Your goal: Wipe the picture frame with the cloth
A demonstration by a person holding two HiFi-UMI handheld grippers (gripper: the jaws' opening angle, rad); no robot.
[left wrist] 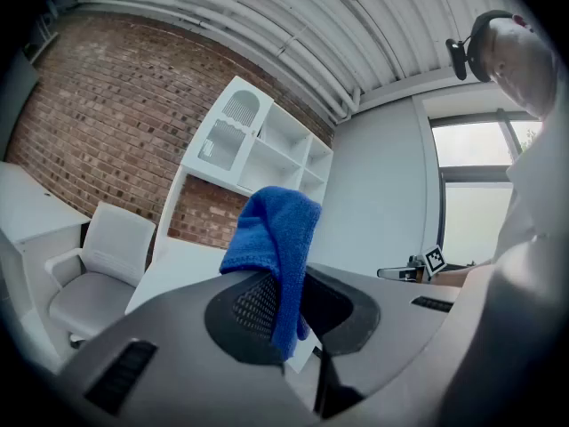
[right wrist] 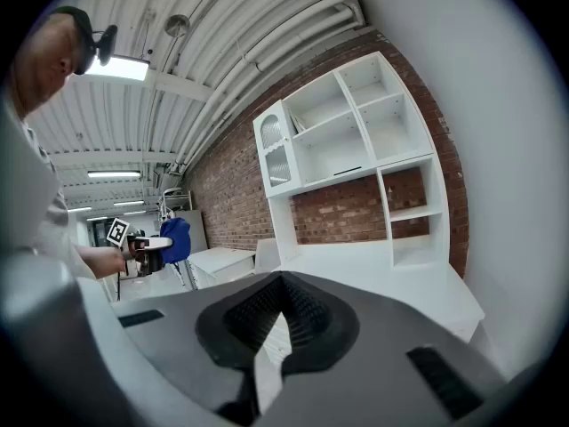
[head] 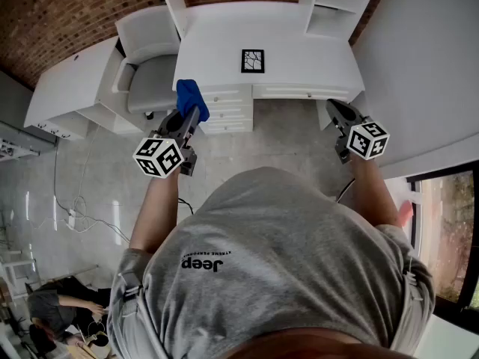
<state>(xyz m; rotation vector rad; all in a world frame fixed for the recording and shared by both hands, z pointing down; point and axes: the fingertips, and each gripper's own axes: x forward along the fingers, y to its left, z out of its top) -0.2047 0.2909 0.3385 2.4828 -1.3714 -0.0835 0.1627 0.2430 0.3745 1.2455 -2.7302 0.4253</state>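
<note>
A small black picture frame (head: 253, 60) lies flat on the white desk (head: 299, 66) ahead of me. My left gripper (head: 188, 115) is held in front of the desk's left end, shut on a blue cloth (head: 191, 98) that bunches out past its tips. In the left gripper view the blue cloth (left wrist: 277, 243) hangs pinched between the jaws. My right gripper (head: 335, 111) hovers before the desk's right end, shut and empty, its jaws meeting with nothing between them (right wrist: 277, 302). Both grippers are short of the frame.
A white chair (head: 146, 66) with a grey seat stands left of the desk. White shelves (right wrist: 356, 140) rise on the desk against a brick wall. A drawer unit (head: 228, 109) sits under the desk. A white wall (head: 426, 73) runs along the right. Another person crouches at lower left (head: 56, 305).
</note>
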